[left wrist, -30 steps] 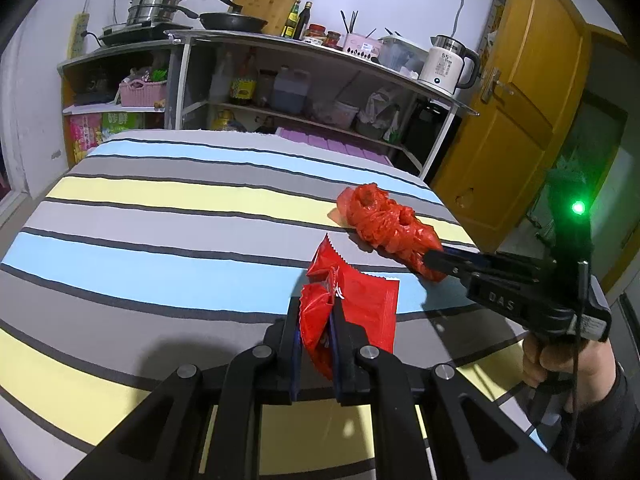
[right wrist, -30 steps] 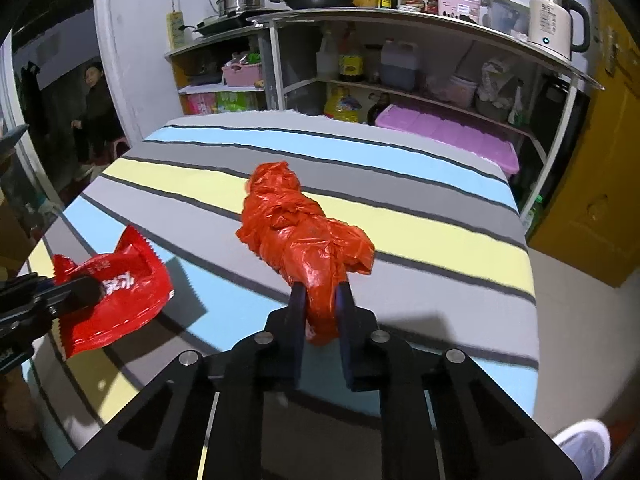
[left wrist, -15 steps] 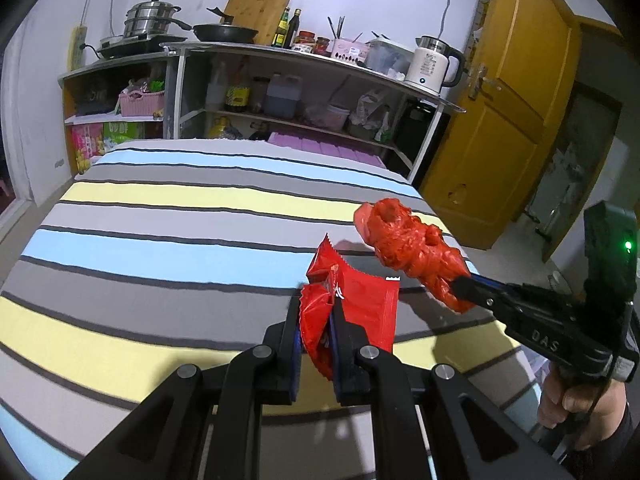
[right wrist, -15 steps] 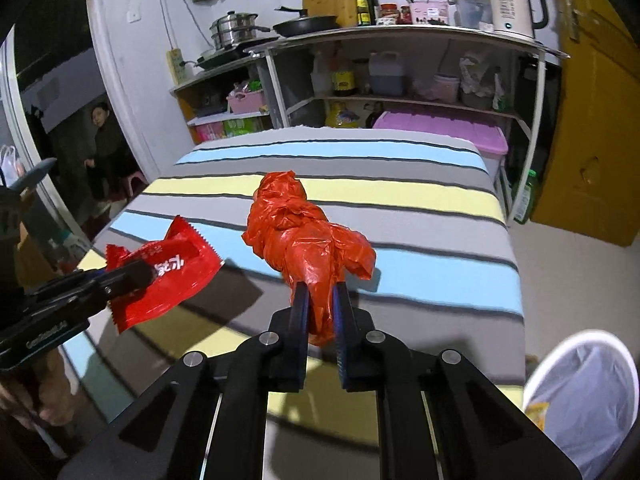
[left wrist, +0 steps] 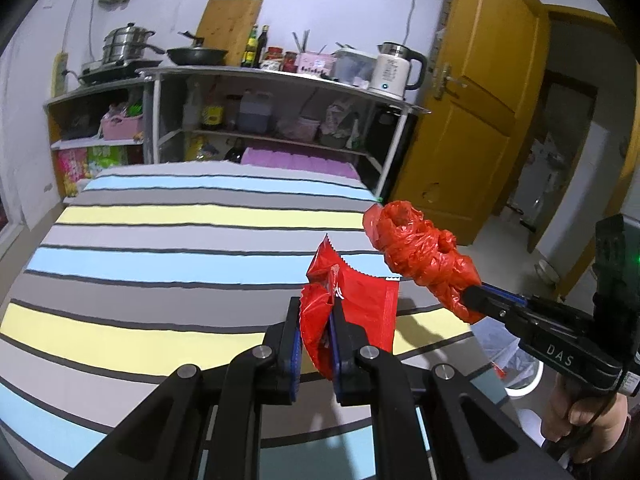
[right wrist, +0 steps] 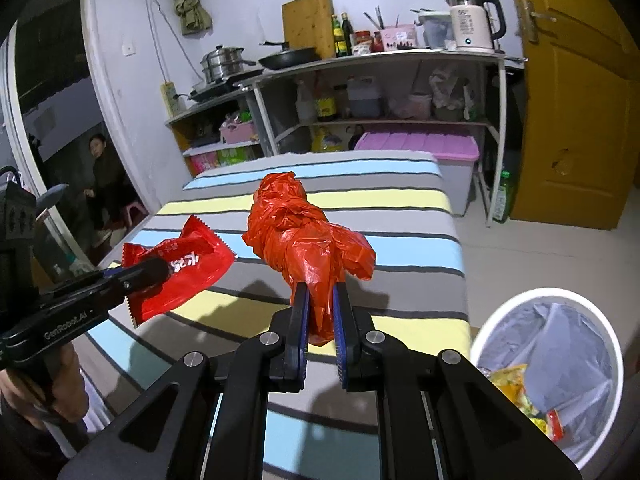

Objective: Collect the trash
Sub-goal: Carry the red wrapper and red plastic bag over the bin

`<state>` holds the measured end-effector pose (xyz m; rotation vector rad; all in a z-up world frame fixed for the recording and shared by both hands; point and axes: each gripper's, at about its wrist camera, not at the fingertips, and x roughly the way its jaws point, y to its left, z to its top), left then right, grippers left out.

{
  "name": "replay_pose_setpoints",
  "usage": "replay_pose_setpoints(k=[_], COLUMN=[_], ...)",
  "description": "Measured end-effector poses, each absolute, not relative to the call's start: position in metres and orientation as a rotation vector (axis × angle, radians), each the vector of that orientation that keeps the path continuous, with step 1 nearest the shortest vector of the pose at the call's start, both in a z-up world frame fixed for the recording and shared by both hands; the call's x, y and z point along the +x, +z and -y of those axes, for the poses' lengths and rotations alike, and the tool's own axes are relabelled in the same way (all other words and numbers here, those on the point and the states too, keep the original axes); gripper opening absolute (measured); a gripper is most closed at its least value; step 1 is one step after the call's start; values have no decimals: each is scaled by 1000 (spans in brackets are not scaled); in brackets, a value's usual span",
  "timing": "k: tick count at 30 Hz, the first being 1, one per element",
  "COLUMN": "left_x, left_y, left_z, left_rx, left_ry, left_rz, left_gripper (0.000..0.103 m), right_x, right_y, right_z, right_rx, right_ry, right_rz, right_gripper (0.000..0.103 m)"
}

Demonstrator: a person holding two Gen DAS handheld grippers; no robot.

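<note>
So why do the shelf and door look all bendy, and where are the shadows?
Left wrist view: the fisheye lens bows the shelf and door, with black corners. Right wrist view: same bending; dark shadows lie on the striped cloth beneath the red plastic bag and snack wrapper.

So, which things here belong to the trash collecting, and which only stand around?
Belong to the job:
- red snack wrapper, in the left gripper
- crumpled red plastic bag, in the right gripper
- white trash bin

Only standing around:
- kettle
- frying pan
- cutting board
- pink storage box
</note>
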<state>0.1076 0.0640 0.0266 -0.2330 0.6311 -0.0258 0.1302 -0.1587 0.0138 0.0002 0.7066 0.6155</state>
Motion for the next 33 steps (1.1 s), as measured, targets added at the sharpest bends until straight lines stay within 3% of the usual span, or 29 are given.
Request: replay_pose_setpoints(k=[15,33], left_x=[122,158], left_y=[46,33], left_z=[1,101], left_rx=[-172,-95], left_ry=[-140,-311], left_rz=[-610,-658], left_gripper=[11,11], right_x=[120,112], right_y=[20,6], right_z=[226,325], right_rx=[60,150], right_ry=[511,316], right_rz=[-672,-679], right_gripper=[12,12])
